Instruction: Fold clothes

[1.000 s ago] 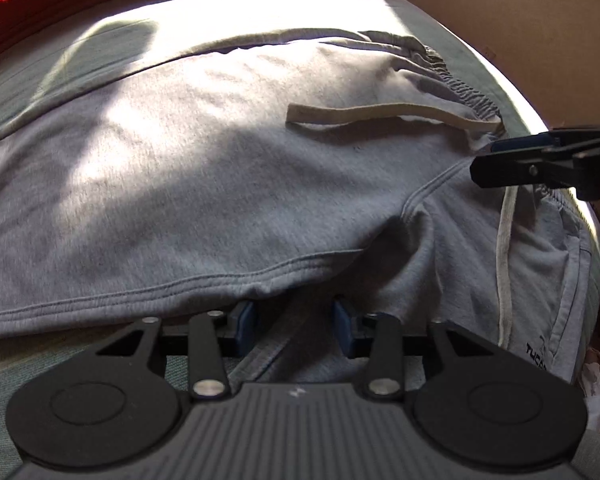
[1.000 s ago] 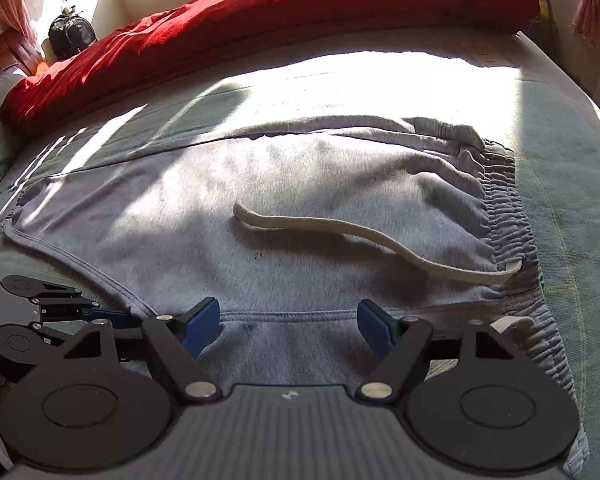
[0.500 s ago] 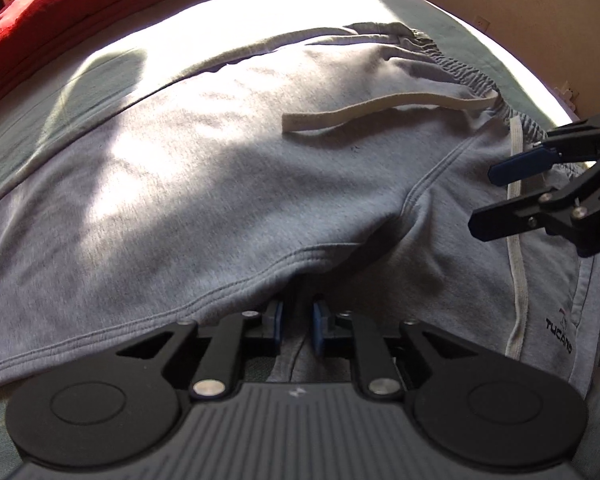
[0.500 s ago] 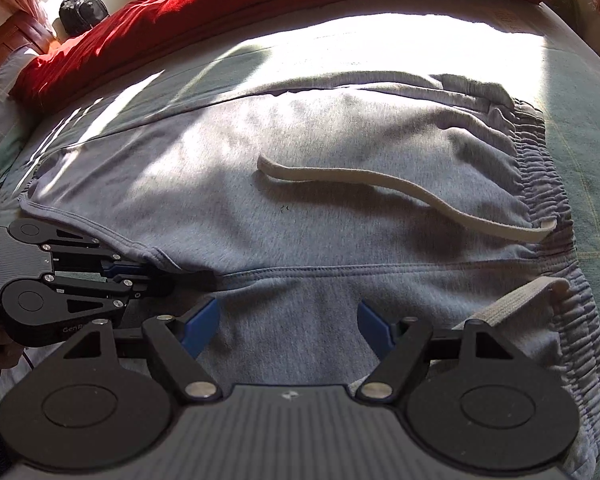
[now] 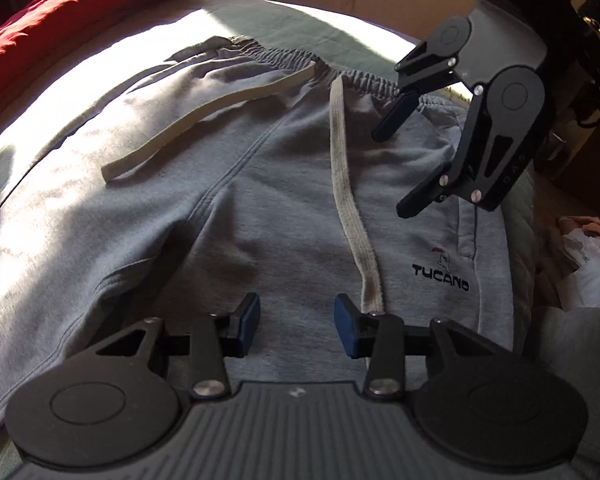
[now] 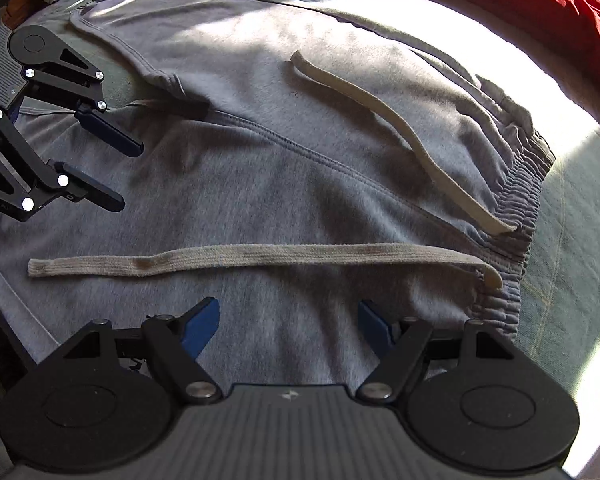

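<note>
The left gripper [image 5: 296, 322] hangs over grey jersey shorts [image 5: 260, 208], its blue-padded jaws partway apart and opening, bare air between them and no cloth pinched. The right gripper [image 6: 288, 326] stands with its jaws spread wide above the fabric near the waistband [image 6: 520, 208], holding nothing. The shorts lie flat on a bed [image 6: 572, 240] covered in a pale green sheet, their soft, slightly fuzzy knit crossed by a raised double-stitched seam [image 5: 236, 168] running down from the waist. The elastic waistband is tightly gathered into small ridges. Two flat, ribbed, off-white drawstring tails [image 6: 240, 262] trail loose across the front from the waistband, one nearly straight, the other in a shallow curve; both look worn and faintly stained. On one leg near a pocket slit, dark embroidered lettering reads "TUCANO" [image 5: 440, 274] beneath a small emblem. A rumpled red blanket [image 5: 60, 24] lies along the far edge of the bed, and hard sunlight cuts bright bands across the sheet and cloth.
</note>
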A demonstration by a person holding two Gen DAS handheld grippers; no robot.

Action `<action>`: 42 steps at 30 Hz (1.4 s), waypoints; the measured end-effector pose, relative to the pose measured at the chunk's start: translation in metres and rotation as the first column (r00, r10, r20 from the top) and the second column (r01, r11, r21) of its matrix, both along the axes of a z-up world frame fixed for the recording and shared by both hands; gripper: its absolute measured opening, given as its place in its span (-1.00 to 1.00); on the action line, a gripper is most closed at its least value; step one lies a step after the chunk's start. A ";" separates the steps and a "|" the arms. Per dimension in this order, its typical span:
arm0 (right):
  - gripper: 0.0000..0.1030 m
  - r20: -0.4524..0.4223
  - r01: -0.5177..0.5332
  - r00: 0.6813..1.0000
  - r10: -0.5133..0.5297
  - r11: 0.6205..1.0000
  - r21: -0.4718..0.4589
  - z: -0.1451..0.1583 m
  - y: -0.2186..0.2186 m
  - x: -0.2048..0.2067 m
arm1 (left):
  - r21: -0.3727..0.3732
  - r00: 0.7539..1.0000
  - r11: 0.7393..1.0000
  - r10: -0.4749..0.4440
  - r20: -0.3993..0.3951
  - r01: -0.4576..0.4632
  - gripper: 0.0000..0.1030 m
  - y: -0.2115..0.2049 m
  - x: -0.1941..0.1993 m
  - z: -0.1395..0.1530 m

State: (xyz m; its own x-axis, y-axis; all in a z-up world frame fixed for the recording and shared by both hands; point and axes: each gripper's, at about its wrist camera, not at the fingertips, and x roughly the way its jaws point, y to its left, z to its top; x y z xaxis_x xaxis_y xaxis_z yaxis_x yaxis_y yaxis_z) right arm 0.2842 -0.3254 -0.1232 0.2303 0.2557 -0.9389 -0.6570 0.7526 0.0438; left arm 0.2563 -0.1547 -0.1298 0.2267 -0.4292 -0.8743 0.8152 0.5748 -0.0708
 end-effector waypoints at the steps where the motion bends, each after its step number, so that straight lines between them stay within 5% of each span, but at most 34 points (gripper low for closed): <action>1: 0.59 -0.013 -0.009 1.000 0.008 1.000 -0.017 -0.008 -0.002 -0.002 | 0.012 1.000 1.000 -0.006 -0.014 0.006 -0.17 -0.004 -0.003 -0.009; 6: 1.00 -0.017 -0.010 1.000 0.009 1.000 -0.028 -0.028 -0.025 -0.020 | -0.038 0.994 0.999 0.012 -0.104 -0.016 0.23 0.000 -0.021 -0.014; 10: 1.00 -0.027 0.051 0.998 -0.051 0.999 -0.006 -0.028 -0.044 -0.029 | -0.052 0.992 0.998 0.022 -0.125 -0.029 0.23 0.009 -0.016 -0.004; 17: 1.00 -0.035 0.058 0.998 -0.059 0.998 -0.005 -0.028 -0.043 -0.026 | -0.048 0.975 0.975 0.213 -0.067 -0.217 0.27 0.056 0.017 0.013; 28: 1.00 -0.046 0.056 0.997 -0.057 0.998 -0.021 -0.026 -0.041 -0.021 | 0.017 0.902 0.923 0.379 -0.205 -0.384 0.30 0.129 0.015 -0.001; 42: 1.00 -0.072 0.059 0.995 -0.064 0.996 -0.067 -0.026 -0.045 -0.022 | -0.044 0.836 0.859 0.482 -0.261 -0.509 0.30 0.160 0.026 0.006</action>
State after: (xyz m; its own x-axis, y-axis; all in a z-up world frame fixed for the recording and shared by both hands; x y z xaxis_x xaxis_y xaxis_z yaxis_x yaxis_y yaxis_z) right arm 0.2624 -0.3702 -0.1495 0.1733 0.1815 -0.9680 -0.6060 0.7944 0.0404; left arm 0.2825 0.0054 -0.1239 0.2308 -0.4079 -0.8834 0.3745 0.8752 -0.3063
